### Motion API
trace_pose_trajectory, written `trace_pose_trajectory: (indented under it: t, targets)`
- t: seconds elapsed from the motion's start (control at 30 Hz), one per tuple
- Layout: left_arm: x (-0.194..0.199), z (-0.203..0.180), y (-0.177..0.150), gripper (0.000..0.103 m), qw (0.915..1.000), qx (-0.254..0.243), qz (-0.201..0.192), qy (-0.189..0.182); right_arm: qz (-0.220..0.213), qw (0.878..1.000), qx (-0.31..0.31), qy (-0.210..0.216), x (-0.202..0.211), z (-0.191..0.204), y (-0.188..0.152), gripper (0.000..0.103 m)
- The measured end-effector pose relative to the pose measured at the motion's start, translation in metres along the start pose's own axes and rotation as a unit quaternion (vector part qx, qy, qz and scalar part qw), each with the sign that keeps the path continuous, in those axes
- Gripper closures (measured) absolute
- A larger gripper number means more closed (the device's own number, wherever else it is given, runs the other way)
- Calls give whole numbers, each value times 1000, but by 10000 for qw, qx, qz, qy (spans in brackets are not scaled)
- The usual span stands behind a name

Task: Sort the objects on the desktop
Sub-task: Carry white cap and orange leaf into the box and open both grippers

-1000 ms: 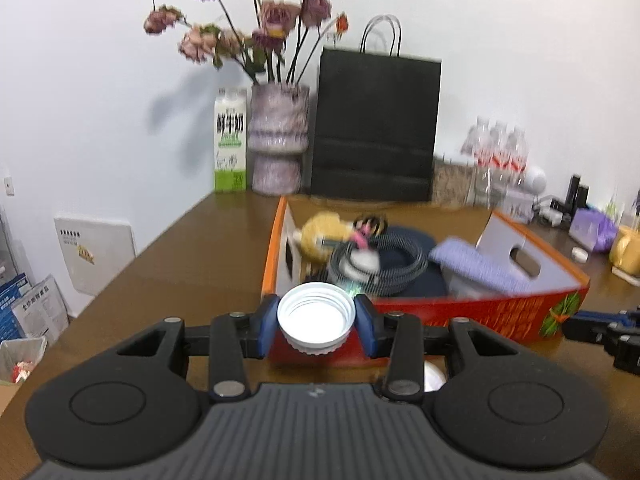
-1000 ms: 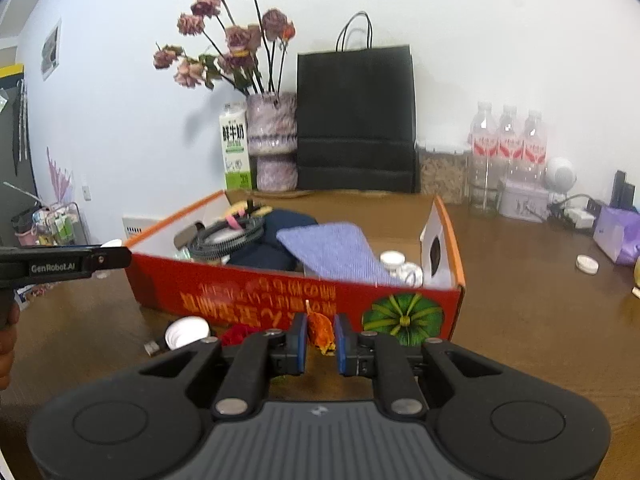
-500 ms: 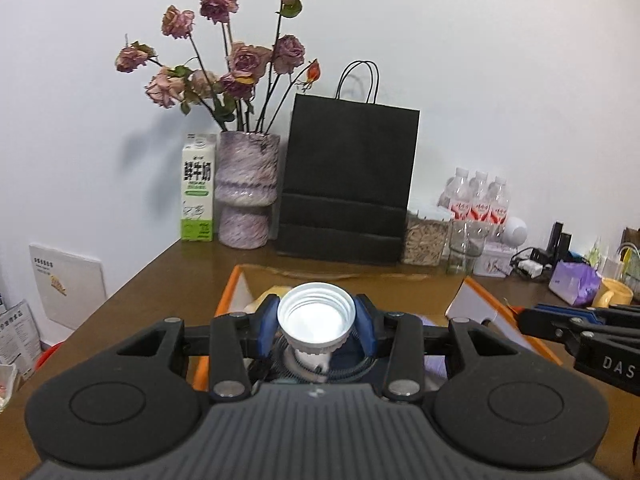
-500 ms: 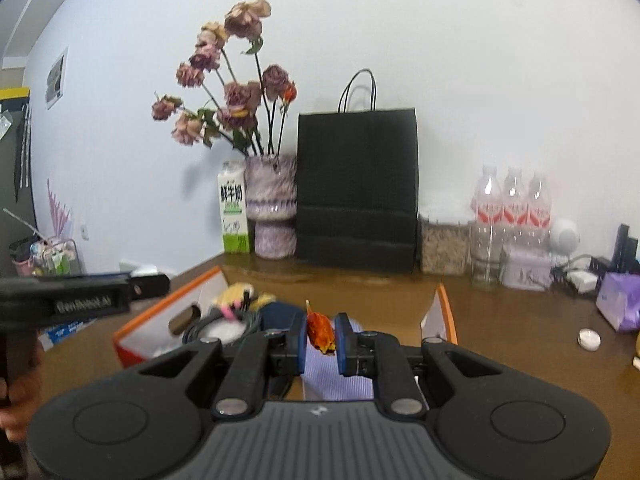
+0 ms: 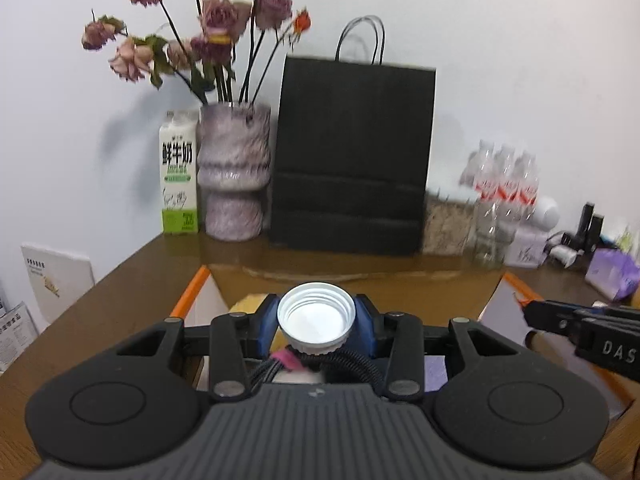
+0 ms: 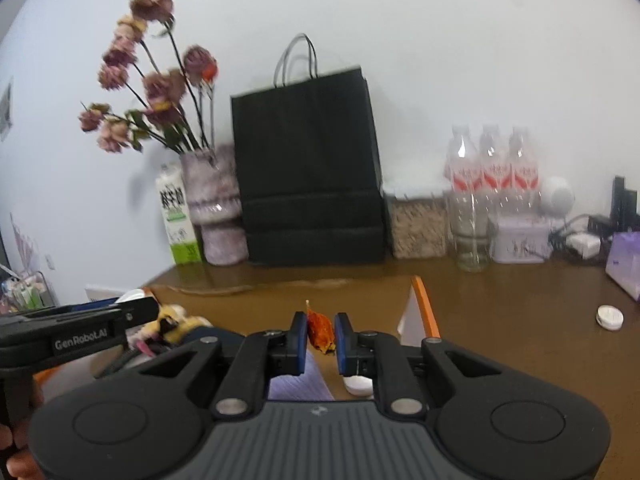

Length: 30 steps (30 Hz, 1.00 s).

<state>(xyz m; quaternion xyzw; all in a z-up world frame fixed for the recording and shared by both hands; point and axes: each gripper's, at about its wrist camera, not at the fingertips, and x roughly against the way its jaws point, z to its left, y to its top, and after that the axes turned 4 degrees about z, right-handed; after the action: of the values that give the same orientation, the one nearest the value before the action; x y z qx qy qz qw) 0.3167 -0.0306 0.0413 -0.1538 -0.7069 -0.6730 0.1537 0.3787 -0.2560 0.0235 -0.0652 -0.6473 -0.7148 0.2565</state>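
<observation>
A brown desk runs back to a white wall. Over the orange-rimmed box, the left gripper clamps a white cap; beside it the right gripper pinches a dried orange petal. Bare desk lies right of the box, up to a black bag.

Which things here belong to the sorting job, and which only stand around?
Job:
- white cap, held in the left hand-held gripper
- orange scrap, held in the right hand-held gripper
- orange-edged box
- loose white cap on the table

Around:
- black paper bag
- vase with dried flowers
- milk carton
- water bottles
</observation>
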Motion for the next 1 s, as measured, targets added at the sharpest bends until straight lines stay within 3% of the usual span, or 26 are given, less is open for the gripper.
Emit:
trace_pose_trajectory:
  t: [0.57,0.6,0.67,0.73,0.8,0.83,1.0]
  targets:
    - [-5,-8,-11,61,9993,-359,69,81,90,9994,329,-49,-1,12,-13,89]
    - [-4,-8,-12,58,9992,-382,51,90,100,9993,348,-49,-1,13,-13,88]
    - [-3,-9,-12,41,9992,-388,-2,119,107,9992,375,-54,0,14,-14,88]
    - [1,-8,-12,6,9989,-396,-114,239,83,9993,368,-18,1,14,-14,70]
    - [6,-8,-13,0,9981,-432,-295,331,20,9993,368,-10,4,14,-15,13]
    - [8,-9,-13,0,9978,-440,-346,361,-47,9991,409,-45,6,16,-15,2]
    - [11,-10,-11,0,9973,-437,-373,460,-210,9983,531,-154,12,21,-15,0]
